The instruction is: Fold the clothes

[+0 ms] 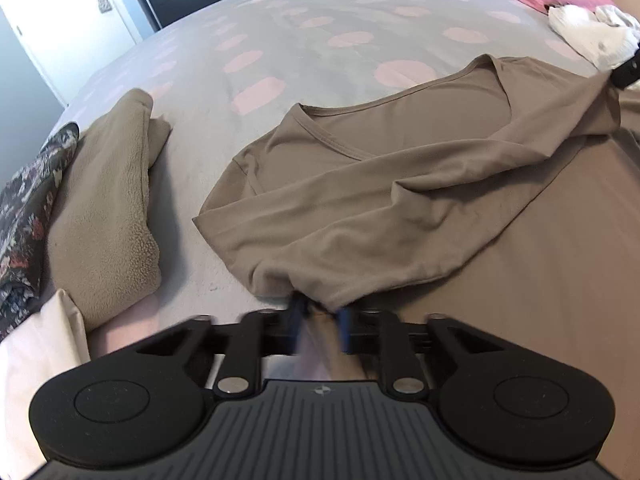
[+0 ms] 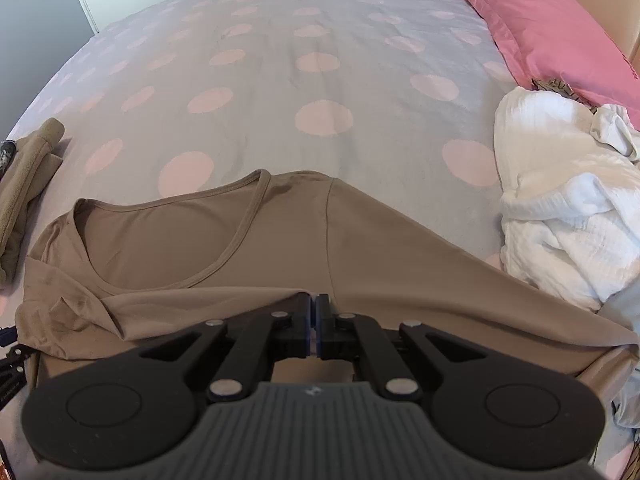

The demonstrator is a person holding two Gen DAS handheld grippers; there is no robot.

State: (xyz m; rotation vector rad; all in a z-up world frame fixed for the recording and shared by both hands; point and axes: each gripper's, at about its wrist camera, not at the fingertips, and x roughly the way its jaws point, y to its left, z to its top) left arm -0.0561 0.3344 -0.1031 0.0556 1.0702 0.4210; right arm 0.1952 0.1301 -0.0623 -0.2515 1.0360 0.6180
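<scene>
A brown top lay spread on the bed cover, grey with pink dots, its scoop neckline facing away from both cameras. One sleeve was folded across the body toward the near left edge. The left gripper sat at that folded edge; its blue-tipped fingers were blurred and stood a little apart with cloth bunched between them, so it seemed to be clamped on the top, though I cannot tell for sure. The right gripper had its fingers pressed together, pinching a fold of the top just below the neckline. To the left lay a folded tan fleece beside a dark floral garment. A white pile of clothes rested near the pink pillow.
</scene>
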